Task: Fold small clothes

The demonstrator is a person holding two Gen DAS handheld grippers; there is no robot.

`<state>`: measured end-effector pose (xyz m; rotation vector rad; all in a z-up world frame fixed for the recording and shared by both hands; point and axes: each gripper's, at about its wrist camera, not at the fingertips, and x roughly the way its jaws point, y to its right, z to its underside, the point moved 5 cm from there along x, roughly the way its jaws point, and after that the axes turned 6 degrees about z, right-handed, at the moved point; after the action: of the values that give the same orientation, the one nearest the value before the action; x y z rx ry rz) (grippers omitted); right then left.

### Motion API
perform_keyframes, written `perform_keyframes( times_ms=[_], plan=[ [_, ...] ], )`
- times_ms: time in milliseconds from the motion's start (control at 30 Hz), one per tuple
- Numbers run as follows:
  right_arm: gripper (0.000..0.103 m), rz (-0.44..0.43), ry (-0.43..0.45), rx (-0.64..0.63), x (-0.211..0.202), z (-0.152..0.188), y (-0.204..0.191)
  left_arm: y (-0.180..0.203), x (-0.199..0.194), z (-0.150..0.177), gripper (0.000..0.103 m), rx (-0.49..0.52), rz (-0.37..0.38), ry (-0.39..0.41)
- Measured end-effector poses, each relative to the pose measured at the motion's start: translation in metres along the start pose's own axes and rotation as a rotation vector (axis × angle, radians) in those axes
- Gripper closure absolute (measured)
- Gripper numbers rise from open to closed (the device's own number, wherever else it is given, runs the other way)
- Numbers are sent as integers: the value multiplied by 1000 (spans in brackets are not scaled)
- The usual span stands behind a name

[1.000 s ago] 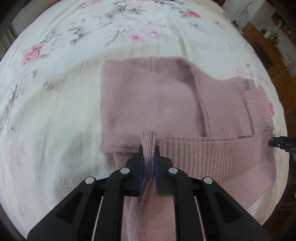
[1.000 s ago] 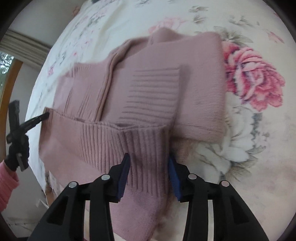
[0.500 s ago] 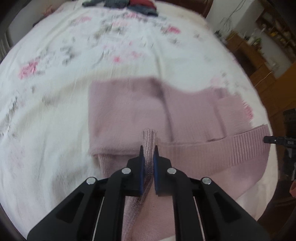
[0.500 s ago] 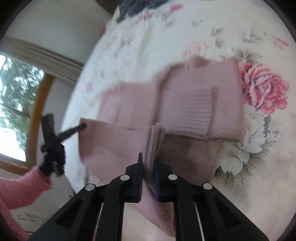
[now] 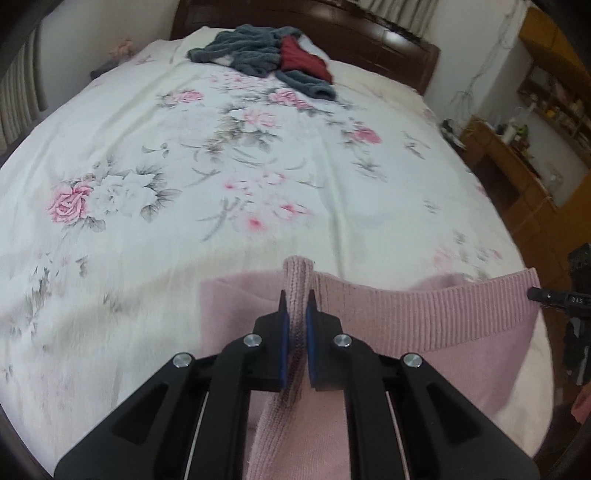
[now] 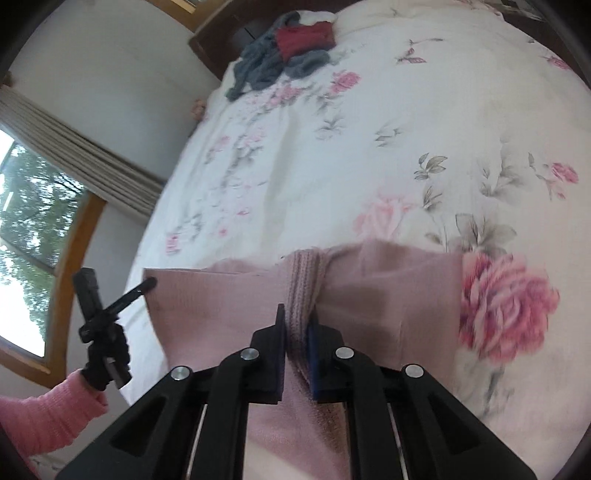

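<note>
Floral bedsheet (image 5: 155,236) ahead: your left gripper (image 5: 296,295) and right gripper (image 6: 297,312) each pinch the pink sweater (image 5: 424,317) hem, probably level; lay it forward evenly.

Both wrist cams low, facing headboard (image 5: 369,40) (shared).

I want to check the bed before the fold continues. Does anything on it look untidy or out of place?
Yes. A crumpled heap of grey clothes with a dark red garment lies unfolded at the far end of the bed, by the headboard. The pink sweater looks in order, its ribbed hem pinched in both jaws.
</note>
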<state>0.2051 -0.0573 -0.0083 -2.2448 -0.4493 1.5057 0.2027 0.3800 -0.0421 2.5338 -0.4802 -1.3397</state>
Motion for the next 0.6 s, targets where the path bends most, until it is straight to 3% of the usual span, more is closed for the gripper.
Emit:
perform_keyframes(
  times_ms=[167,333,433,500,600],
  plan=[
    [93,99,-57,20,53,-13,27,-18,48,1,97,15,-80,-61],
    [92,164,-102,43,76,-3,47,-27,76,11,96,37,-123,-130],
    [84,207,-110,39,72,3,52,-33,74,11,91,22,-140,-136],
    [77,221,-107,35,64,8,52,-36,66,10,77,1,-141,-127],
    [69,220,-117,28,50,22,50,-40,46,12,68,-23,-157,-107]
  ],
)
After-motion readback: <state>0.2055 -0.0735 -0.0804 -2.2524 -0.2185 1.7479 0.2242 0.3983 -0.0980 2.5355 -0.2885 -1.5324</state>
